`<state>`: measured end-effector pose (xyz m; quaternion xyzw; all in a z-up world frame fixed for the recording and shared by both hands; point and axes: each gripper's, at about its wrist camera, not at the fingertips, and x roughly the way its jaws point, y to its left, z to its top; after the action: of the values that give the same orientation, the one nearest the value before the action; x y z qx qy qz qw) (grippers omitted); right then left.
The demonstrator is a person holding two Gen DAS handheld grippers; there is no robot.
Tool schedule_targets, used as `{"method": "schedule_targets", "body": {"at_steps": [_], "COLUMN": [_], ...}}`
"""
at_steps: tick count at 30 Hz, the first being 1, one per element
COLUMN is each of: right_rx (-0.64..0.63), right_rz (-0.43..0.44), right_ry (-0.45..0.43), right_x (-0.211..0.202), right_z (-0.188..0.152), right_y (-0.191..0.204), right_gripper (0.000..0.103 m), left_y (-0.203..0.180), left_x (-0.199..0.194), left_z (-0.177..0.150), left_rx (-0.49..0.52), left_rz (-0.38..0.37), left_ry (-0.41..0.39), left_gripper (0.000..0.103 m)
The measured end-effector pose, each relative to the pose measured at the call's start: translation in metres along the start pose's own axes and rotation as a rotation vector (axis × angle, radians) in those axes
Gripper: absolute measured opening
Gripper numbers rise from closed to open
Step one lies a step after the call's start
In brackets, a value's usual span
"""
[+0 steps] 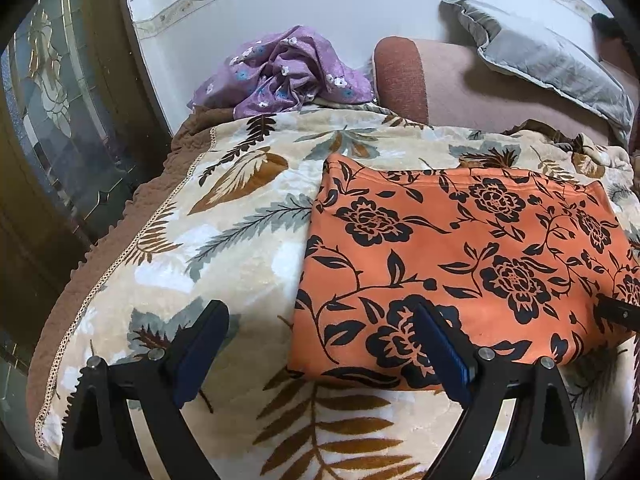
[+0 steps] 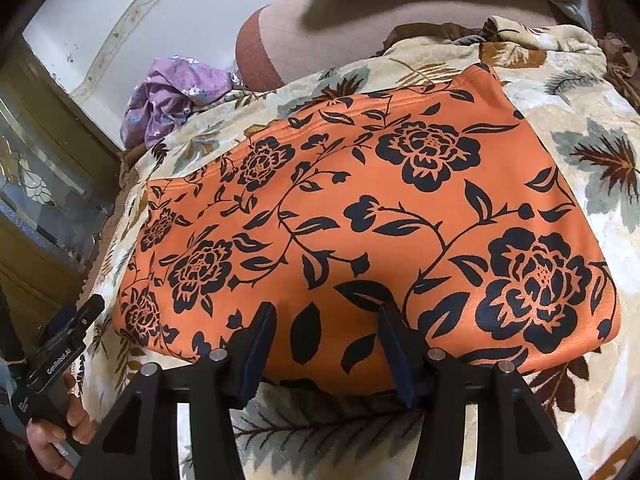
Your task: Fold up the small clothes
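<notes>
A: Where's the orange cloth (image 2: 360, 216) now?

B: Lying flat as a neat rectangle on the leaf-print blanket (image 1: 224, 240), which covers what looks like a sofa. Its near edge sits right under both tools.

A: And the fingers?

B: The right gripper (image 2: 326, 344) stands half open over that near edge, nothing pinched between its fingers. The left gripper (image 1: 320, 344) is spread wide at the near left corner, one finger over the blanket, one over the cloth, empty too.

A: What could spoil the next fold?

B: I'd guess the plush blanket. If a finger digs too low it may catch the pile along with the cloth and drag both. Pinching only the top layer would peel the rectangle apart. And with the two hands lifting unevenly, the edge could skew

A: Anything else nearby?

B: A crumpled purple garment (image 1: 284, 72) at the back, well apart, and a grey cushion (image 1: 548, 56)
</notes>
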<state>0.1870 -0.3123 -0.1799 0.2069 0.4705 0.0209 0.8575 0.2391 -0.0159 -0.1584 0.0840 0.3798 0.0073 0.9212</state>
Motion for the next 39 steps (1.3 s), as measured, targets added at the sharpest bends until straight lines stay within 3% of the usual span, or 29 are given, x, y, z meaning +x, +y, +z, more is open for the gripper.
{"method": "schedule_targets", "body": {"at_steps": [8, 12, 14, 17, 26, 39], "right_rx": [0.000, 0.037, 0.012, -0.005, 0.072, 0.218], "right_rz": [-0.005, -0.002, -0.010, -0.019, 0.036, 0.092], "right_ry": [-0.050, 0.037, 0.019, -0.026, -0.107, -0.109], "right_x": [-0.012, 0.003, -0.001, -0.014, -0.054, -0.062], "right_z": [0.000, -0.003, -0.005, -0.006, -0.010, -0.014], "right_y": [-0.004, -0.017, -0.015, -0.014, -0.034, -0.067], "right_gripper": [0.057, 0.059, 0.059, 0.059, 0.059, 0.061], "left_y": [-0.005, -0.020, -0.028, -0.034, -0.028, -0.016], "left_x": [0.003, 0.034, 0.048, 0.041, -0.010, -0.036], "left_z": [0.000, -0.010, -0.017, -0.021, -0.020, -0.031], "left_rx": [0.002, 0.043, 0.069, 0.086, 0.059, -0.002], "left_rz": [-0.019, -0.053, -0.040, -0.003, -0.019, -0.057], "left_ry": [0.010, 0.157, 0.210, 0.166, 0.042, 0.008], "left_gripper": [0.093, 0.093, 0.093, 0.093, 0.093, 0.093]}}
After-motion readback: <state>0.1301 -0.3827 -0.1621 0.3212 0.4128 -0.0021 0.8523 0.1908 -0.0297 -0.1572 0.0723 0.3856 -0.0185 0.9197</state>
